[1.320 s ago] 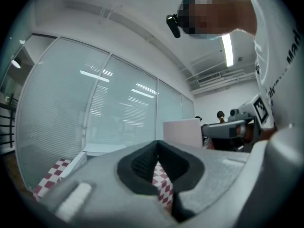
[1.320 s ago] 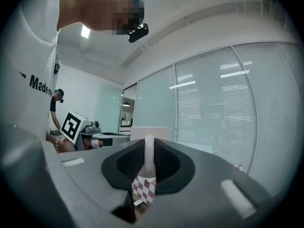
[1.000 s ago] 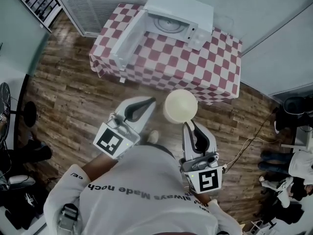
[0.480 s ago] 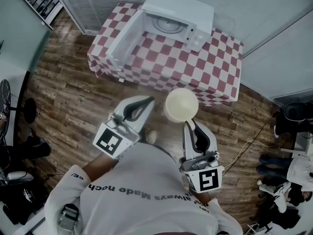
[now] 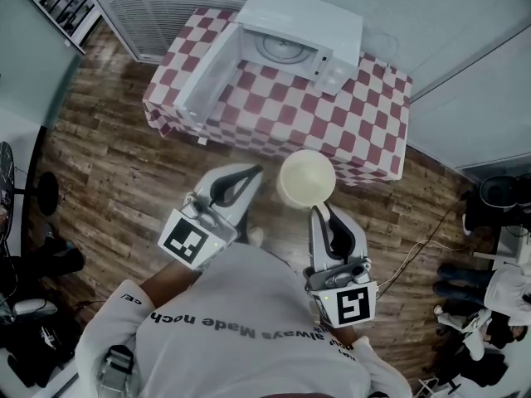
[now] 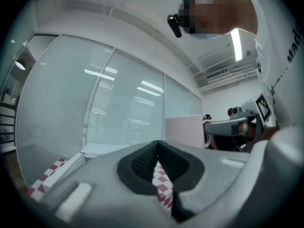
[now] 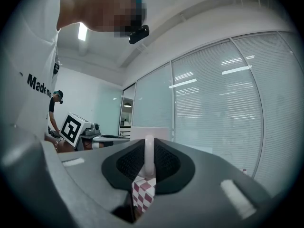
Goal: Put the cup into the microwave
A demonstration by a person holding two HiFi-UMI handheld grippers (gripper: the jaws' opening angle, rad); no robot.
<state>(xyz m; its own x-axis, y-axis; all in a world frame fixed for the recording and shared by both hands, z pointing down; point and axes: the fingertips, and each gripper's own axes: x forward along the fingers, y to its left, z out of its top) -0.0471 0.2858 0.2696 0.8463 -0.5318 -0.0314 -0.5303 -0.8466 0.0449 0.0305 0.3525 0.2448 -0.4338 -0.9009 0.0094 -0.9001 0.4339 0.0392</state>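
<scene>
Checkered table (image 5: 365,131) ahead; right gripper view alone shows right tongs (image 7: 149,163) pinching cup (image 5: 306,179) handle, left tongs (image 6: 156,167) closed.

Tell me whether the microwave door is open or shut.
Open. The door of the microwave is swung out over the checked tablecloth, and the round turntable inside shows.

Head view: above the person, facing steeply down; table (image 5: 332,131) far. Both gripper views: low, tight behind own jaws, tilted up at blinds (image 6: 118,108) and ceiling. Left view catches right gripper (image 6: 211,126) at right; right view catches left gripper (image 7: 116,137) at left. All share table.
</scene>
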